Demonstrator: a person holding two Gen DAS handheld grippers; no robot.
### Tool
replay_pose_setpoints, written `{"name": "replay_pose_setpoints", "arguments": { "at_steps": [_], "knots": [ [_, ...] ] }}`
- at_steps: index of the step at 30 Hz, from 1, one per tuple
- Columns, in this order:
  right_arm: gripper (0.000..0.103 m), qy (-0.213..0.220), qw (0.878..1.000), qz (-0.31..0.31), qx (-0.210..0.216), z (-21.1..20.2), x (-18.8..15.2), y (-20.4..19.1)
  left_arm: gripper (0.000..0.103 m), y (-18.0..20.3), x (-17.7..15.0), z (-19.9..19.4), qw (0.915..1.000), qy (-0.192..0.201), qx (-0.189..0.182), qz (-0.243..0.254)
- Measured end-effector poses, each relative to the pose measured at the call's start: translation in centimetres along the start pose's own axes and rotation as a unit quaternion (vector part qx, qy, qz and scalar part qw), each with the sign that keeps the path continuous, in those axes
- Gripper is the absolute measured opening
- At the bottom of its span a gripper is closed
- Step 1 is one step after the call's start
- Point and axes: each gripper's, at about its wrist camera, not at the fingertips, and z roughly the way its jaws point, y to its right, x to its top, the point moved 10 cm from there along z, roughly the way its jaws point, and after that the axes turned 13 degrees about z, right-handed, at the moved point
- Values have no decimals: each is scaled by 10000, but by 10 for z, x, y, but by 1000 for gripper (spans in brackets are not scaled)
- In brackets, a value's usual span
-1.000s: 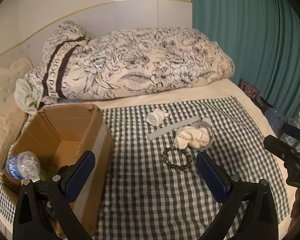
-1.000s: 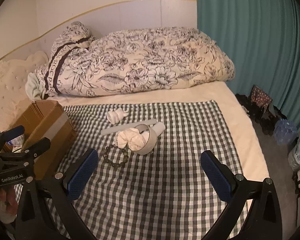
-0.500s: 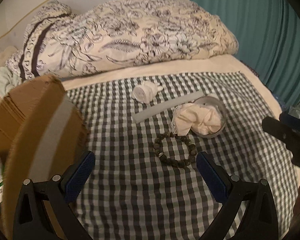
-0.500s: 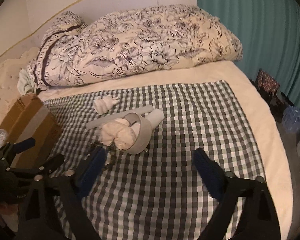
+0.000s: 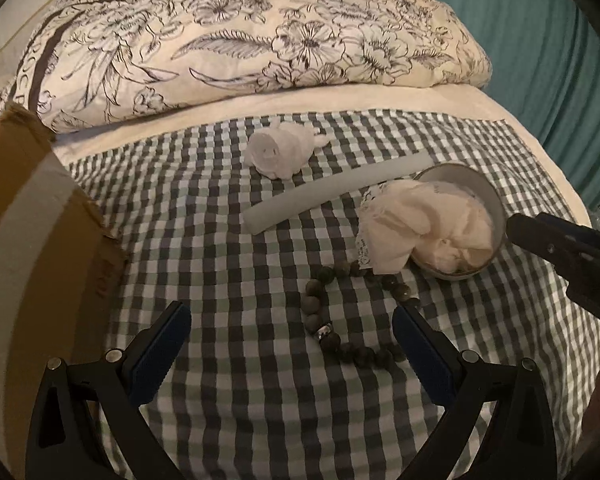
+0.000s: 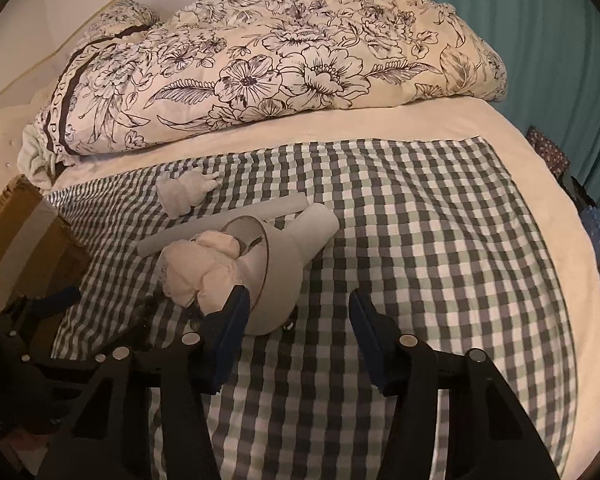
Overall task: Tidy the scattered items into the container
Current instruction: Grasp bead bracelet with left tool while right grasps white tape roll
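Several items lie on a checked cloth (image 5: 228, 264): a rolled white cloth (image 5: 284, 152), a pale tube (image 5: 332, 196), a dark bead bracelet (image 5: 320, 312), and a cream cup (image 5: 488, 200) on its side with a cream rag (image 5: 412, 228) spilling out. My left gripper (image 5: 292, 332) hangs open over the bracelet, whose right side sits by the right finger. In the right wrist view, my right gripper (image 6: 298, 304) has its jaws closing. The cup (image 6: 276, 276) reaches in between them beside the left finger, with a gap to the right finger. The cardboard box (image 5: 32, 208) stands at the left.
A folded floral duvet (image 6: 284, 64) lies across the back of the bed. A teal curtain (image 6: 540, 20) hangs on the right, with bottles and bags (image 6: 596, 232) on the floor below it. The box (image 6: 32, 236) borders the cloth's left edge.
Both grippers have sunk and come forward toward the items, which now look larger. The right jaws have narrowed. The box has slid toward the left edge of both views.
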Motion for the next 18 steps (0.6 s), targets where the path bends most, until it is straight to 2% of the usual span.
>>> {"name": "replay_pose_setpoints", "arguments": {
  "at_steps": [4, 7, 11, 13, 15, 18],
  "knots": [
    [52, -35, 10000, 0, -48, 12, 1, -1, 103, 0, 1, 12, 10000, -41, -44, -35],
    [52, -2, 9997, 14, -241, 20, 3, 5, 100, 0, 0, 22, 9999, -159, -26, -51],
    [52, -31, 9993, 81, -373, 30, 1, 14, 93, 1, -5, 35, 9993, -344, -68, -99],
    [52, -4, 9991, 60, -428, 33, 2, 17, 89, 2, -4, 36, 9995, -292, -58, -89],
    [52, -23, 9988, 45, -494, 35, 3, 19, 83, 4, -3, 37, 9997, -212, -100, -100],
    [49, -59, 9990, 98, -422, 39, 4, 20, 54, 6, 1, 35, 9997, -143, -141, -98]
  ]
}}
